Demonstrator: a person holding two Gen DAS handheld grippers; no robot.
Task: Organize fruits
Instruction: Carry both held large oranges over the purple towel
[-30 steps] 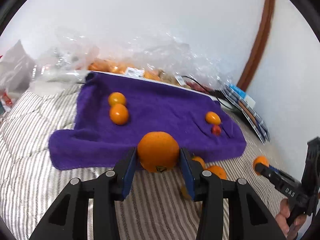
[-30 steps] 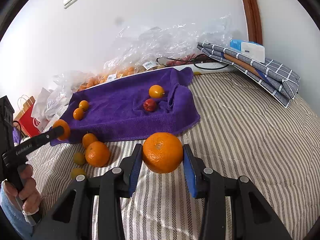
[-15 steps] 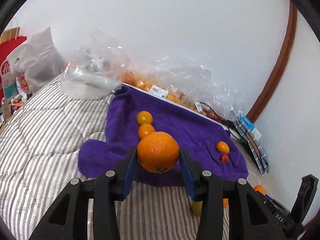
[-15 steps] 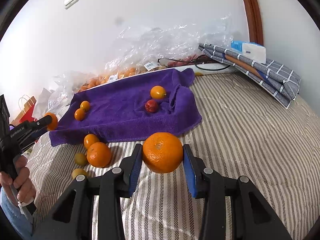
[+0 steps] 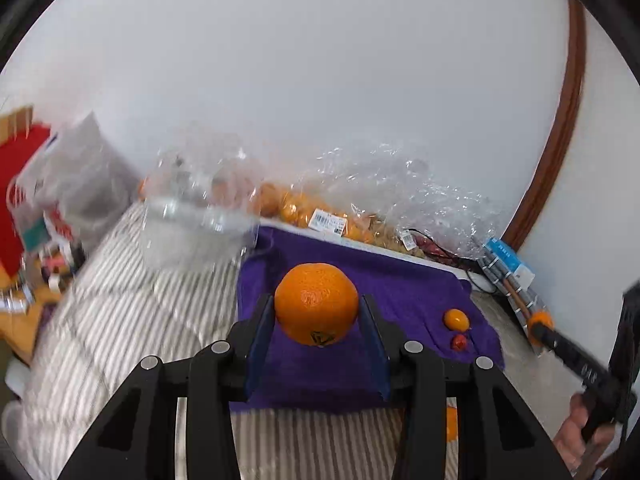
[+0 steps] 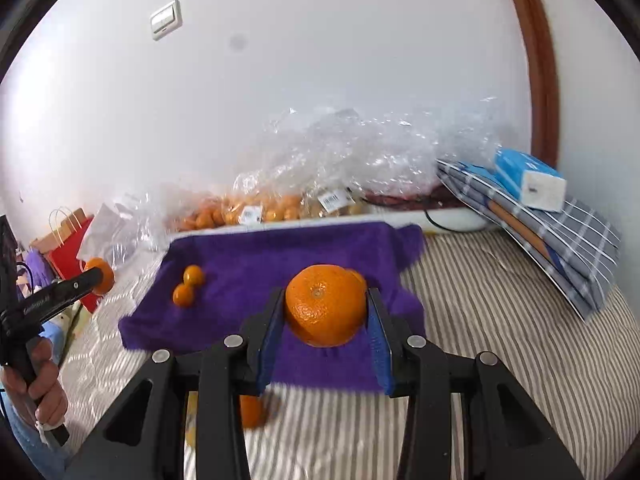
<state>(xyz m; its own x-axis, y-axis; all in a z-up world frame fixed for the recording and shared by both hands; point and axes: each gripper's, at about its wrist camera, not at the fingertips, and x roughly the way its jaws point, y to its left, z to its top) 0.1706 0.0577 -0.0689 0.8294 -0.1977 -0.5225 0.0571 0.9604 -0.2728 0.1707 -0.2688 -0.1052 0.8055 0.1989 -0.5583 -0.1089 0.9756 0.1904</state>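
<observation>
Both grippers are loaded. The left gripper point(image 5: 316, 312) is clamped on a large orange point(image 5: 316, 305) at the centre of its view, held above the near edge of the purple towel point(image 5: 400, 280) that lies on the striped bed point(image 5: 120, 320). The right gripper point(image 6: 326, 312) likewise grips a second large orange point(image 6: 325, 305) at the centre of its frame, also over the towel's near edge.

Judging by how things lie, the sorting is partly done. On the towel, two small oranges point(image 6: 188, 286) touch each other at the left of the right-wrist view, and a small orange point(image 5: 456, 319) with a small red fruit point(image 5: 459, 342) just below it sits at the right of the left-wrist view. It looks as if like goes with like, so the two held oranges probably need a spot of their own on the towel. At least one more orange fruit point(image 6: 252, 410) rests on the bed below the towel, partly hidden behind the right gripper, so some picking up remains.

As for writing: the bags of fruit point(image 6: 256, 208) along the wall carry white barcode labels point(image 5: 327, 222), too small to read. The right gripper's arm at the right edge of the left-wrist view bears pale lettering, which is blurred. A blue-and-white box point(image 6: 530, 178) on folded checked cloth point(image 6: 568, 240) shows no legible print.
</observation>
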